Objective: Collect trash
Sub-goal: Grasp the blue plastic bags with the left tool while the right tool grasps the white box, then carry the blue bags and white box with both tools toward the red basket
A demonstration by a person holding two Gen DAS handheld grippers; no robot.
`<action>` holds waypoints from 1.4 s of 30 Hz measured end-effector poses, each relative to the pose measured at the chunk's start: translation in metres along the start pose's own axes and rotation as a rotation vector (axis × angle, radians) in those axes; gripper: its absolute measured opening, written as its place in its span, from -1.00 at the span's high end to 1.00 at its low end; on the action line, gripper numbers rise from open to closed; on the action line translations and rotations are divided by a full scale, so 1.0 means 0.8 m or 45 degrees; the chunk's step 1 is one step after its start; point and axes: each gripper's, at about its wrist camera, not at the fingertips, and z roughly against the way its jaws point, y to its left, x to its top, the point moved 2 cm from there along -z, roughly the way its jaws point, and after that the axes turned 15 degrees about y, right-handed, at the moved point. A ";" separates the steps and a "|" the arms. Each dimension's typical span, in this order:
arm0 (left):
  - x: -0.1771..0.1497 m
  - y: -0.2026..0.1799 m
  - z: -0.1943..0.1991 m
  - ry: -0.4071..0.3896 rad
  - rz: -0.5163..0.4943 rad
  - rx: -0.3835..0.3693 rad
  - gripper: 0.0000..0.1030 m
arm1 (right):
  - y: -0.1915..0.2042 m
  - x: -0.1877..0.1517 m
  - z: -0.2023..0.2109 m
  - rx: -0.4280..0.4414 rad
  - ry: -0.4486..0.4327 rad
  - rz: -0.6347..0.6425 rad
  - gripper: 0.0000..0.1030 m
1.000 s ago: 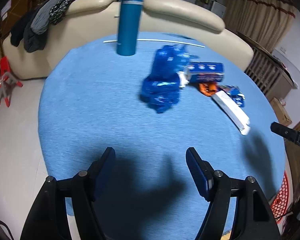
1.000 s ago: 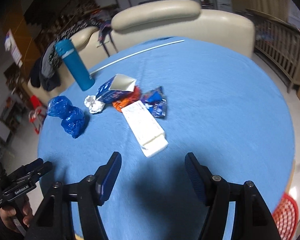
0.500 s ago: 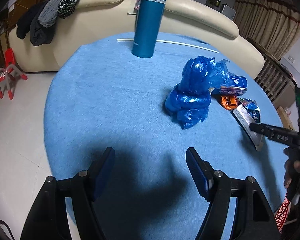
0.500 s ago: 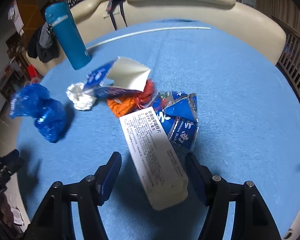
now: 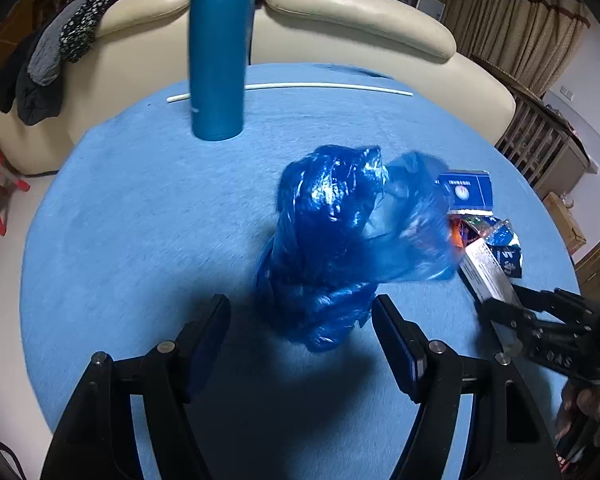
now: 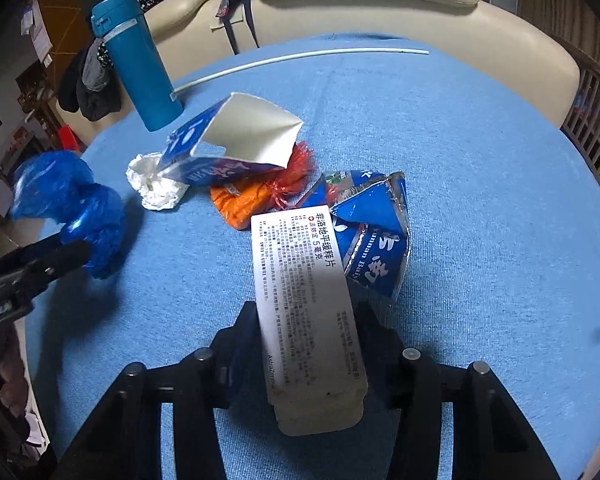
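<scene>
On the round blue tabletop (image 6: 479, 160), with a cream sofa (image 6: 379, 4) curving behind its far edge, the trash lies in a loose cluster near the middle. A crumpled blue plastic bag (image 5: 339, 240) is the biggest piece — it stands in a heap just ahead of my left gripper (image 5: 300, 344), whose jaws are wide apart with nothing between them; the bag's lower end sits just beyond the fingertips, not touching them. A tall teal flask (image 5: 218, 60) stands upright toward the far edge, with a thin white rod (image 5: 319, 86) lying along that edge behind it.

My right gripper (image 6: 305, 340) has a long white medicine box (image 6: 303, 300) between its jaws, which are closing on the box's sides — its near end is tilted toward the camera, its far end rests among the other litter. Just beside the box on the right lies a flattened blue foil packet (image 6: 375, 240), touching it. Beyond it sits an open blue-and-white carton (image 6: 236, 144) on its side, with an orange wrapper (image 6: 248, 200) beneath its edge and a small white paper ball (image 6: 154, 184) at its left end.
</scene>
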 end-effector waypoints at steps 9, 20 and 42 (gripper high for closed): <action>0.024 0.011 -0.029 0.022 0.034 -0.041 -0.12 | -0.002 0.000 0.002 0.018 -0.014 -0.017 -0.01; 0.002 0.035 0.013 -0.066 0.062 -0.030 0.11 | -0.002 -0.003 0.006 0.035 -0.016 -0.056 0.00; -0.112 -0.010 0.075 -0.096 -0.040 -0.016 0.11 | 0.003 -0.087 0.078 0.080 -0.153 -0.198 0.07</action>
